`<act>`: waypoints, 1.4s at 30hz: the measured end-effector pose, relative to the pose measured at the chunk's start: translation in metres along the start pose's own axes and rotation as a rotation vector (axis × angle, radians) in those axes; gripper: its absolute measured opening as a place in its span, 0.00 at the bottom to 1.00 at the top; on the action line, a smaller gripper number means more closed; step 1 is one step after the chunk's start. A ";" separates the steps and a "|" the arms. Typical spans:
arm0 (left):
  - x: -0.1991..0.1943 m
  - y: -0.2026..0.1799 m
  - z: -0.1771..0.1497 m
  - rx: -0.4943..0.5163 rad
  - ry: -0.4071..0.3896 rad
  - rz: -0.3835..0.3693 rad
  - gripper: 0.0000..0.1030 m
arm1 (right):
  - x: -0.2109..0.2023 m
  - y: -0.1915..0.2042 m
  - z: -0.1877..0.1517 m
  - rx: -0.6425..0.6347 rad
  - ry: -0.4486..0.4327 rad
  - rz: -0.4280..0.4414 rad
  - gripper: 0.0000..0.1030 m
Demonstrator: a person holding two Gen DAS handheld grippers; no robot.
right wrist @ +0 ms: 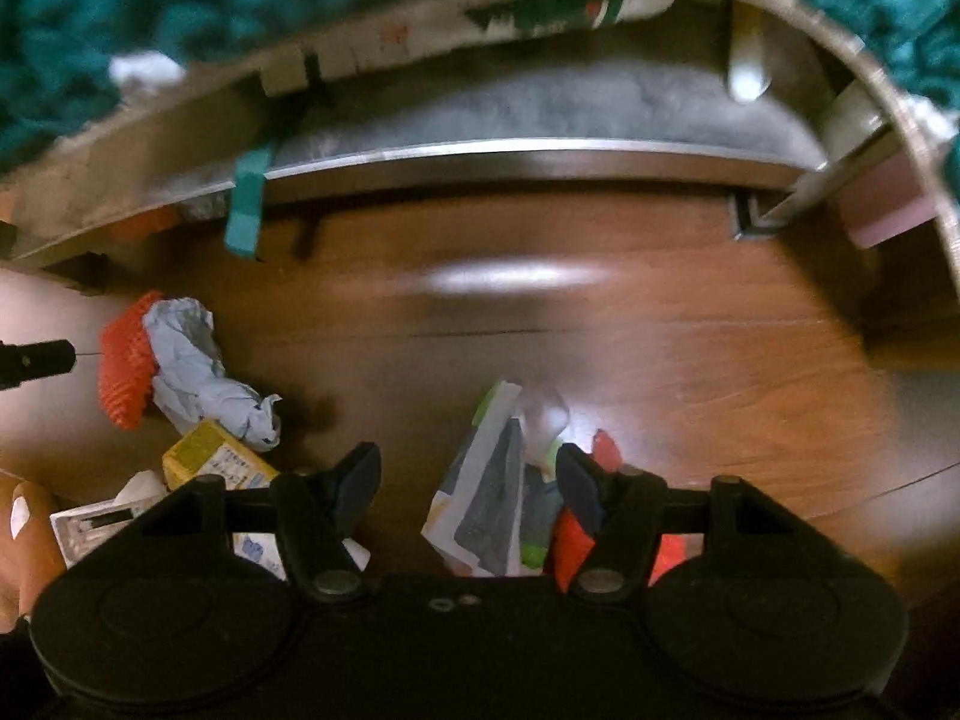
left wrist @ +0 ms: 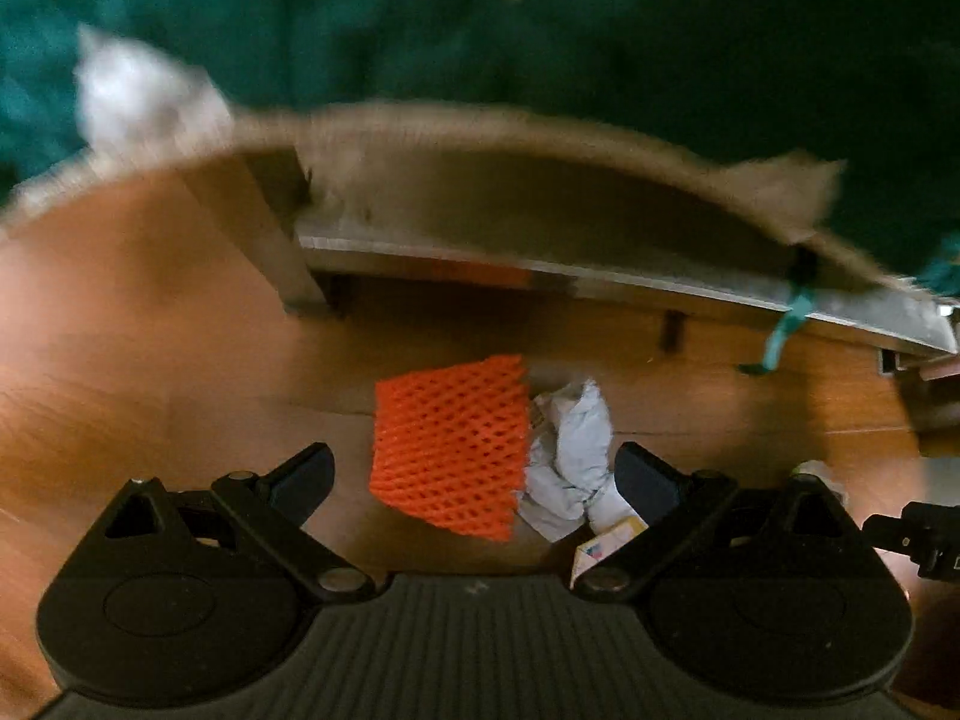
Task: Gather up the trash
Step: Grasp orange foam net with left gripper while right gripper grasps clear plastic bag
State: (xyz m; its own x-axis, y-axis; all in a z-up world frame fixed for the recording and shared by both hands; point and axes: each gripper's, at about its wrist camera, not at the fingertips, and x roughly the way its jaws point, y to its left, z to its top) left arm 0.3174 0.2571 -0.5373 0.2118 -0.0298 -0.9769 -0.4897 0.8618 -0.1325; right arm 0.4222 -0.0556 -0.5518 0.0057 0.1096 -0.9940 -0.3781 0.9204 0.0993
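Trash lies on a wooden floor. In the left wrist view an orange foam net and a crumpled white paper lie side by side between the open jaws of my left gripper, which hovers above them without touching. In the right wrist view my right gripper stands open above a flat printed wrapper with a red piece beside its right finger. The orange net, the white paper and a yellow carton lie to the left.
A metal-framed bed or bench with a teal cover runs across the top of both views. A teal strap hangs from its edge. More scraps of packaging lie at the lower left.
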 end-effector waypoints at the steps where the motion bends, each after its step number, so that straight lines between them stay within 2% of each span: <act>1: 0.008 0.001 0.001 -0.003 0.013 -0.001 0.97 | 0.007 -0.002 0.000 0.001 0.009 -0.002 0.62; 4: 0.031 0.010 0.000 -0.034 0.050 -0.017 0.97 | 0.023 -0.004 -0.001 0.004 0.043 -0.007 0.62; 6: 0.044 0.014 -0.001 -0.051 0.071 -0.025 0.93 | 0.032 -0.005 -0.002 0.007 0.060 -0.002 0.62; 8: 0.056 0.017 -0.002 -0.055 0.097 -0.039 0.84 | 0.038 -0.006 -0.003 0.012 0.075 0.002 0.61; 12: 0.070 0.019 -0.004 -0.047 0.121 -0.045 0.76 | 0.047 -0.008 -0.005 0.020 0.091 0.007 0.60; 14: 0.075 0.021 -0.006 -0.054 0.134 -0.052 0.64 | 0.051 -0.009 -0.004 0.034 0.094 0.009 0.59; 16: 0.080 0.022 -0.006 -0.065 0.142 -0.051 0.62 | 0.052 -0.010 -0.004 0.048 0.089 0.009 0.59; 17: 0.081 0.023 -0.005 -0.072 0.146 -0.051 0.56 | 0.053 -0.010 -0.004 0.055 0.087 0.008 0.57; 20: 0.083 0.026 -0.007 -0.098 0.152 -0.059 0.47 | 0.055 -0.011 -0.004 0.058 0.103 -0.002 0.27; 22: 0.082 0.027 -0.006 -0.105 0.150 -0.054 0.41 | 0.057 -0.010 -0.005 0.047 0.115 -0.010 0.21; 24: 0.082 0.030 -0.006 -0.115 0.152 -0.046 0.36 | 0.056 -0.008 -0.007 0.027 0.114 -0.017 0.05; 27: 0.080 0.036 -0.005 -0.139 0.152 -0.045 0.23 | 0.050 -0.004 -0.008 0.008 0.099 -0.025 0.02; 28: 0.083 0.034 -0.006 -0.145 0.152 -0.049 0.16 | 0.047 -0.002 -0.008 0.002 0.091 -0.027 0.02; 35: 0.062 0.029 -0.006 -0.134 0.141 -0.068 0.12 | 0.007 0.009 -0.014 -0.013 0.052 -0.050 0.00; 42: -0.002 0.008 -0.006 -0.065 0.113 -0.046 0.12 | -0.071 0.023 -0.021 -0.028 -0.026 -0.048 0.00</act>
State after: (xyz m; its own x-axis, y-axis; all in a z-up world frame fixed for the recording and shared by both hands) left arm 0.3076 0.2611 -0.5375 0.1409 -0.1288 -0.9816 -0.5364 0.8234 -0.1851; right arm 0.3942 -0.0504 -0.4799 0.0487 0.0759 -0.9959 -0.4027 0.9140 0.0500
